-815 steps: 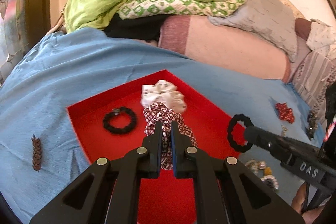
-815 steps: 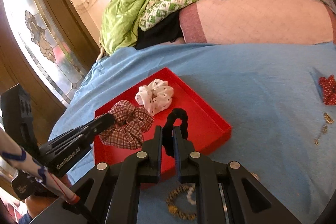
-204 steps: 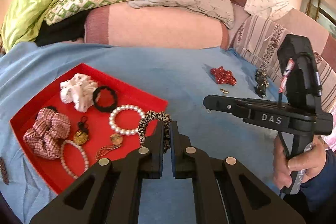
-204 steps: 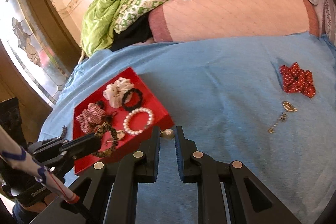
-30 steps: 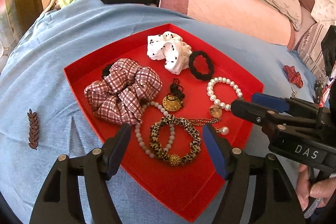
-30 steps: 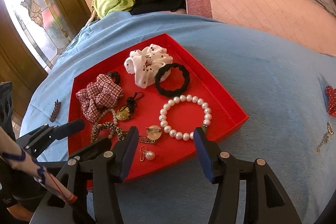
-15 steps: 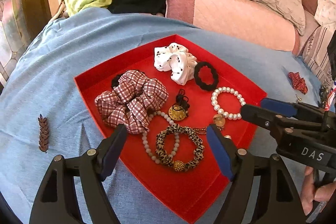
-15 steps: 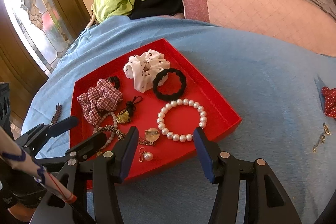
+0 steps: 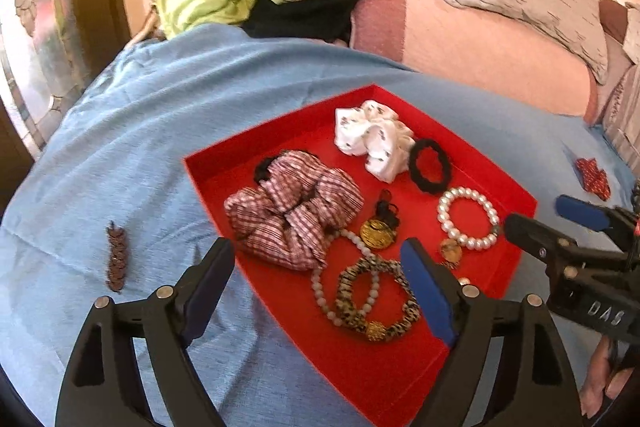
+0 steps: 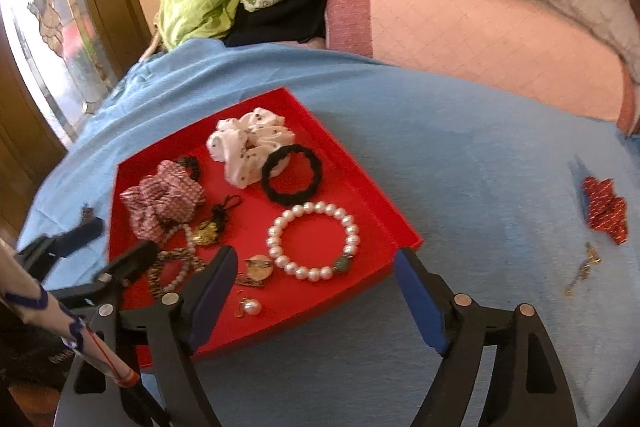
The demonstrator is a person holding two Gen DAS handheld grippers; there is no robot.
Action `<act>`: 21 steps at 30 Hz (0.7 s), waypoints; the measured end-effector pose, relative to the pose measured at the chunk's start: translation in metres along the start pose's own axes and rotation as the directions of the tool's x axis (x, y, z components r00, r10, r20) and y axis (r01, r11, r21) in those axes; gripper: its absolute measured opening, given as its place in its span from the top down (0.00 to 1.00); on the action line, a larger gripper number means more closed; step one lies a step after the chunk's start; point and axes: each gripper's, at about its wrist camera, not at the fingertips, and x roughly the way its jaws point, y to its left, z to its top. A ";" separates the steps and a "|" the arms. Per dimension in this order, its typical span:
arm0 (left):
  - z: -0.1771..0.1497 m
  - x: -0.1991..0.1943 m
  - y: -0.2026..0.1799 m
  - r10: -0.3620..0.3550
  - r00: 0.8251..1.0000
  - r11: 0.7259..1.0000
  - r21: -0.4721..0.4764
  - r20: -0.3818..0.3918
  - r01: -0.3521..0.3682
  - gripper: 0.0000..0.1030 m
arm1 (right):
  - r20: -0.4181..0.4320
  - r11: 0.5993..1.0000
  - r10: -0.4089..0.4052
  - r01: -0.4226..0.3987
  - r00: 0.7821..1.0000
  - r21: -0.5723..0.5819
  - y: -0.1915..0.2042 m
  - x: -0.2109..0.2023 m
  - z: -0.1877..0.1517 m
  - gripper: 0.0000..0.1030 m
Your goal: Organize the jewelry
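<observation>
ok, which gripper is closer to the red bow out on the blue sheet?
Right. The red bow lies just past the right gripper, toward its outer side; the left gripper sits over the red tray, farther away.

From my seat, the red tray (image 10: 400, 227) is crowded along its left and middle: plaid scrunchie (image 9: 294, 213), white scrunchie (image 9: 374, 137), pearl bracelet (image 10: 314, 241) and leopard bracelet (image 9: 376, 301) leave bare floor only at its near corner. The blue bedspread (image 10: 460, 179) right of the tray lies open as far as the red bow (image 10: 604, 209). Left of the tray, only a brown leaf clip (image 9: 117, 255) interrupts the cloth.
</observation>
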 end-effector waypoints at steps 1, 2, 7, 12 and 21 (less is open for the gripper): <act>0.001 -0.001 0.001 0.011 1.000 1.000 -0.004 0.004 -0.011 0.15 | 0.013 0.999 -0.038 0.039 0.999 -0.022 0.003 -0.001 0.000 0.14; 0.001 -0.001 0.003 0.033 0.999 0.999 -0.012 0.005 -0.033 0.13 | 0.024 0.997 -0.065 0.066 0.998 -0.037 0.004 -0.002 0.000 0.13; 0.003 -0.002 0.009 0.104 0.995 0.994 -0.036 0.005 -0.103 0.12 | 0.095 0.968 -0.200 0.211 0.975 -0.133 0.015 -0.007 -0.001 0.09; 0.004 -0.002 0.011 0.121 0.993 0.992 -0.045 0.003 -0.121 0.12 | 0.090 0.970 -0.182 0.194 0.979 -0.145 0.016 -0.007 -0.001 0.09; 0.013 -0.007 0.021 0.231 0.973 0.968 -0.102 0.002 -0.230 0.10 | 0.097 0.967 -0.180 0.194 0.979 -0.162 0.023 -0.011 -0.004 0.09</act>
